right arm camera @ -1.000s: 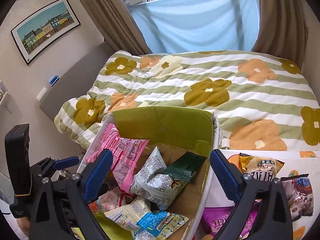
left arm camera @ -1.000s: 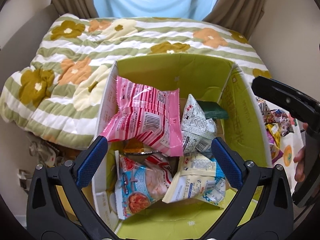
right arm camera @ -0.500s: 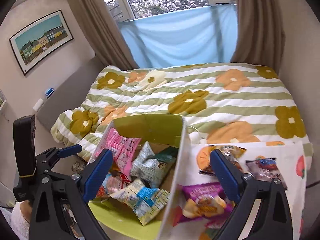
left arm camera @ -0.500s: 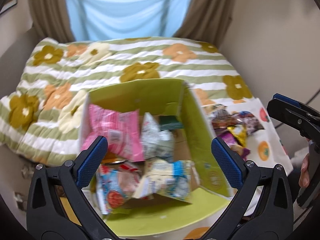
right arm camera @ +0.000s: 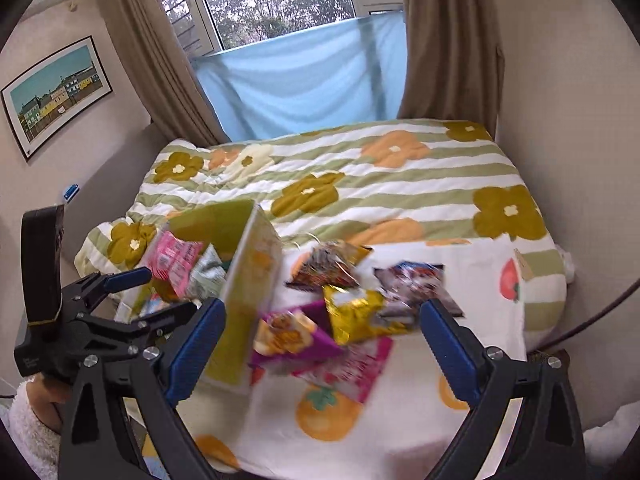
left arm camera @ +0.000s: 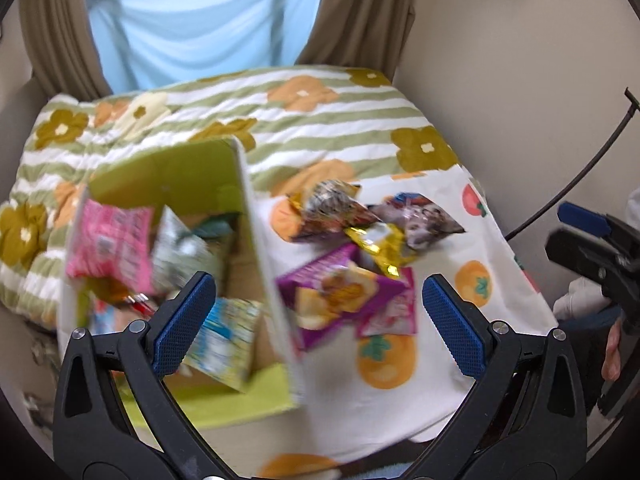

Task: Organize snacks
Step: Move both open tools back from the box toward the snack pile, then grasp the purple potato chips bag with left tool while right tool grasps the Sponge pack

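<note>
- Left wrist view has swung away from the green cardboard box (left arm camera: 168, 184); a second ago it looked straight down into it.
- Inside that box lie a pink packet (left arm camera: 108, 240) and other bagged snacks.
- Right of the box, a loose pile waits on the fruit-print cloth (left arm camera: 472, 248): a purple bag (left arm camera: 340, 292) and a gold bag (left arm camera: 380, 248).
- Left gripper (left arm camera: 316, 320) hangs wide open and empty, facing the pile.
- Right gripper (right arm camera: 320, 340) is likewise spread and empty above the pile.
- Likely meaning: one packet is stowed, and the next pick comes from the pile.

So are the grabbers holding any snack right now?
No. The left gripper and the right gripper both have their jaws wide open with nothing between them, above the purple snack bag.
</note>
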A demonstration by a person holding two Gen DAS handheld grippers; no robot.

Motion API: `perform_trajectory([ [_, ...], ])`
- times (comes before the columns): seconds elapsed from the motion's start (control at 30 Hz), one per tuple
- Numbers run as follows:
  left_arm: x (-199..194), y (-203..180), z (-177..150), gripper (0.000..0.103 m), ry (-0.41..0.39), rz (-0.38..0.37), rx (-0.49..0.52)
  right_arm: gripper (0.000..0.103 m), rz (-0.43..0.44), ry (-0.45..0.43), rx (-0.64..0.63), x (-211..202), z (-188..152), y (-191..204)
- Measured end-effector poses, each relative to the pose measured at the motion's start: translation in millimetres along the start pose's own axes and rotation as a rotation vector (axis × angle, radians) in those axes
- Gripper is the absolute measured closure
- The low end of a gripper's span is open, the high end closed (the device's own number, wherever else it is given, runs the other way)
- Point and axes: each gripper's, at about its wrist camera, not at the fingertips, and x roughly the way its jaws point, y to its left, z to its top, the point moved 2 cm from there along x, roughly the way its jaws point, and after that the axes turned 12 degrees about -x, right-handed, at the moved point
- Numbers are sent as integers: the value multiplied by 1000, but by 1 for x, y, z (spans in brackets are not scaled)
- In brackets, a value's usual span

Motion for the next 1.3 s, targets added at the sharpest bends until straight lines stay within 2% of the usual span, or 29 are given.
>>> perform_trajectory([
  [0.13, 16, -34, -19, 0, 10, 56, -34, 6, 21, 32, -18, -11, -27, -35],
  [0.3, 31, -52, -35, 0, 22, 108, -105, 6, 67, 74, -22, -8, -51, -72],
  [0.4, 42, -57, -38, 0, 27, 160, -138, 6, 91, 88, -16, 1, -53, -92],
  [0.53, 52, -54, -36, 0, 25, 190, -159, 6, 119, 93, 15, 18, -47, -112],
  [0.77, 88, -49, -25, 1, 53, 234, -157, 6, 133, 114, 25, 65, -31, -124],
  [0.87, 108, -47, -22, 1, 68, 284, -132, 6, 147, 134, 22, 85, -25, -124],
  [1.0, 137, -46, -19, 12, 113, 374, -98, 6, 161, 177, 9, 116, -16, -123],
  [1.07, 148, -44, -17, 13, 132, 411, -77, 6, 176, 204, 9, 131, -13, -123],
  [1.3, 172, -34, -15, 13, 192, 463, -100, 6, 197, 270, -19, 165, 0, -120],
])
